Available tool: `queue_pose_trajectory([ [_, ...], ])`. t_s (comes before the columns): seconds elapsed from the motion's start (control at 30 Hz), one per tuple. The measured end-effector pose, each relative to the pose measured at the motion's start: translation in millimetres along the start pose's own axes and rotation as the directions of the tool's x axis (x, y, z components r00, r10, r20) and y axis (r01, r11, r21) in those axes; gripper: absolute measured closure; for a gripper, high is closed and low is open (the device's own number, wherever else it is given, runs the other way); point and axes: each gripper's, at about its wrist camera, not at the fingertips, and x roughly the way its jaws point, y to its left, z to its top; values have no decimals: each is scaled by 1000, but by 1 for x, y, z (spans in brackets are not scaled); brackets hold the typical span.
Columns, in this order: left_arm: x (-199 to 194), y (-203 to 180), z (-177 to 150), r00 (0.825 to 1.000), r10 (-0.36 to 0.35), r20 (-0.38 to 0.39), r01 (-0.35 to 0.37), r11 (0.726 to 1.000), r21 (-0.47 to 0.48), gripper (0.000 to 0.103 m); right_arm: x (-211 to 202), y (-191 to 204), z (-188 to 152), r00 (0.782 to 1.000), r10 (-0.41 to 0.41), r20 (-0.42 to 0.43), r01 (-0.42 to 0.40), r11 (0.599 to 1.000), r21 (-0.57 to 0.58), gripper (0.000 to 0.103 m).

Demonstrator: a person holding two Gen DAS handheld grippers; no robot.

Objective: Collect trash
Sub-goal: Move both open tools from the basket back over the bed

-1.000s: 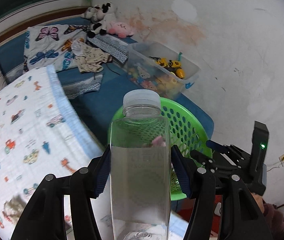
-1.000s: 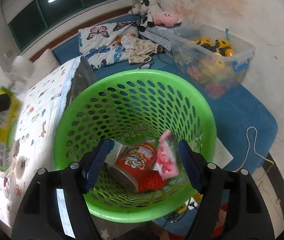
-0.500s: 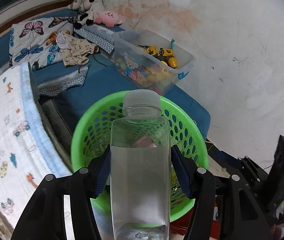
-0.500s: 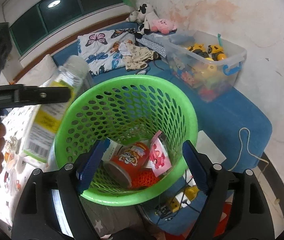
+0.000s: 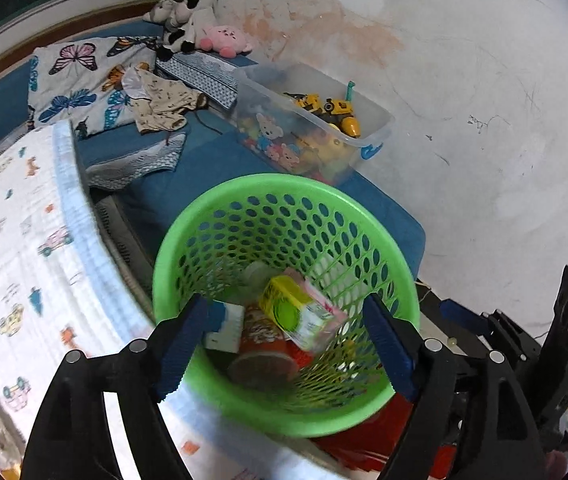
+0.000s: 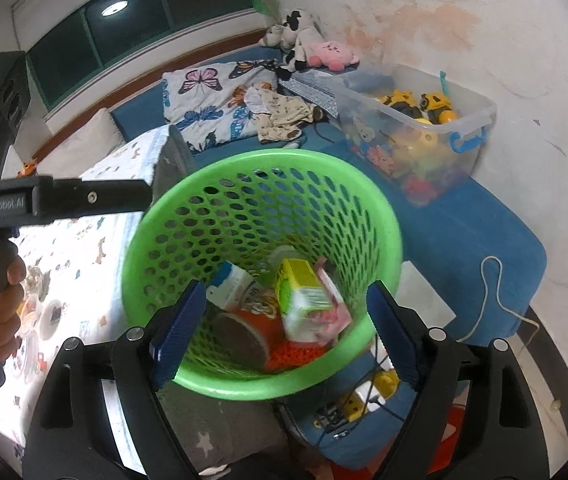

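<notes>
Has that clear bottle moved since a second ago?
Yes. The bottle has left the open left gripper and dropped down into the green basket, lying on the red cup.

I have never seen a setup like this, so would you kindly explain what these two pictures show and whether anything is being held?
There is no robot: a person holds a two-finger gripper in each hand, and a fisheye camera on each looks along its fingers. One picture is from the left gripper, the other from the right gripper. Both are open and hold nothing. Both look down into a green basket beside a bed, holding a clear bottle with a yellow-green label, a red cup and a small white carton.
</notes>
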Motion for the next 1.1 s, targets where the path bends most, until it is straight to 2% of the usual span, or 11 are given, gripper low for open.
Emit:
queue_pose_trajectory([
  [0.33,-51,35,-35,995,86,58,-84,996,-40,18,-5,38,-5,999,51,5,-50,997,-55,15],
  [0.63,-90,79,-77,982,167,91,-154,979,-135,16,-7,73,-8,995,105,1,-104,988,-111,12],
  [0.83,-110,110,-106,970,225,89,-205,959,-193,16,-3,100,-11,990,139,-15,-139,980,-145,12],
  [1.1,-134,164,-142,957,282,69,-248,917,-312,16,0,129,-17,984,176,-32,-179,968,-177,12],
])
